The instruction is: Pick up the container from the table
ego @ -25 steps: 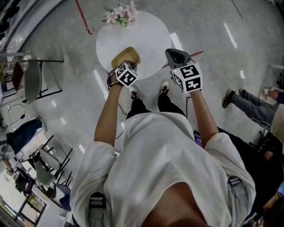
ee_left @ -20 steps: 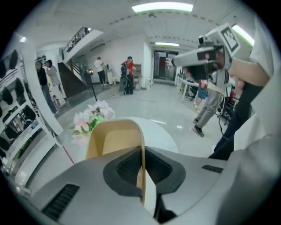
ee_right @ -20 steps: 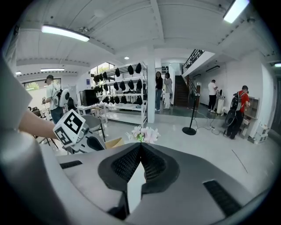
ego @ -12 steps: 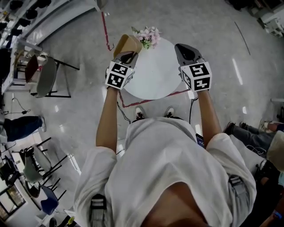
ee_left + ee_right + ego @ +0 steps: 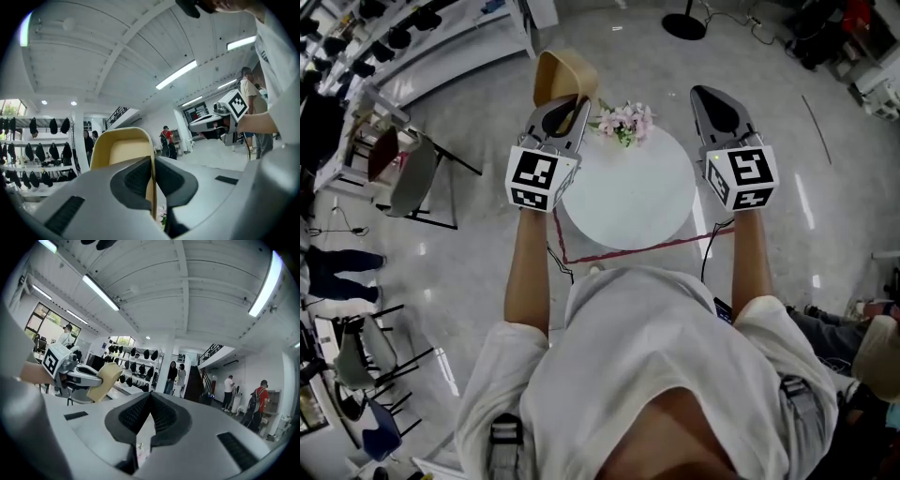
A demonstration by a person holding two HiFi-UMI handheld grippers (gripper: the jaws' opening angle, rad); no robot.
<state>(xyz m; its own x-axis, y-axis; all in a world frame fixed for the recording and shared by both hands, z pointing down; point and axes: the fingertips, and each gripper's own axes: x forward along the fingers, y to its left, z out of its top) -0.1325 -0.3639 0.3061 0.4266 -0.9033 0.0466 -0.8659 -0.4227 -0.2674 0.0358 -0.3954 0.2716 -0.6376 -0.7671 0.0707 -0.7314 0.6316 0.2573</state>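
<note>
Container clamped in left tool

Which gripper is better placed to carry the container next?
Left. The left gripper is shut on the wall of the container, holding it off the table; the right gripper is shut, empty, apart from it.

pink flowers | chair left | red floor tape | hats on shelves

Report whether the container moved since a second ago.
Yes. The container has left the white table and now sits beyond its rim in the left gripper.
</note>
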